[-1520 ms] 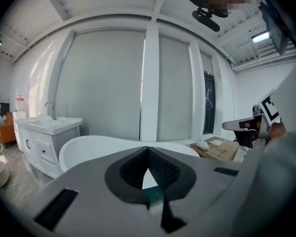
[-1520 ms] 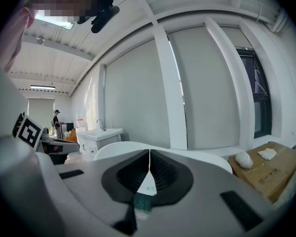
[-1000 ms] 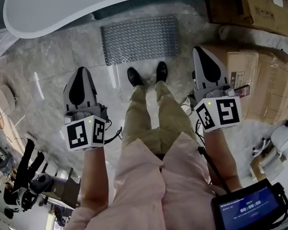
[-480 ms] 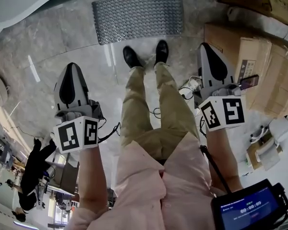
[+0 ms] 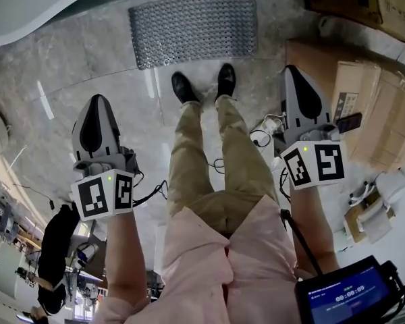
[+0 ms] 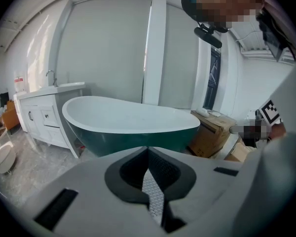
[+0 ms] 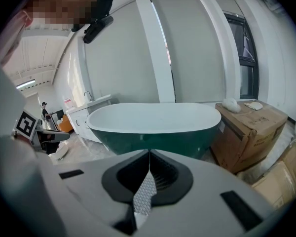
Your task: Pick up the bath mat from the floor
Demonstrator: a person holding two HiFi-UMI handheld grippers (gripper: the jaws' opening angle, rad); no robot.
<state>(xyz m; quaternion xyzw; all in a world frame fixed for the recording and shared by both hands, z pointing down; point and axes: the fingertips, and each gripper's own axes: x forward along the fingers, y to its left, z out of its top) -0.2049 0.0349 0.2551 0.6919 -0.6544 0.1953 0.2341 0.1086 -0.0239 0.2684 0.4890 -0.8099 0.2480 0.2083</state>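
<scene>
head view is showing the grey bath mat [image 5: 192, 27] lying flat on the marble floor [image 5: 74, 59] just beyond the person's shoes [image 5: 182, 88], untouched; the left gripper [image 5: 96, 110] and right gripper [image 5: 300, 81] are hanging either side of the shoes, jaws pressed together on nothing, likely because the reach down is not yet starting

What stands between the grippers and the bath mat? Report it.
Nothing visible does. The bath mat lies flat ahead of the left gripper and the right gripper; the person's shoes stand just short of its near edge.
</scene>
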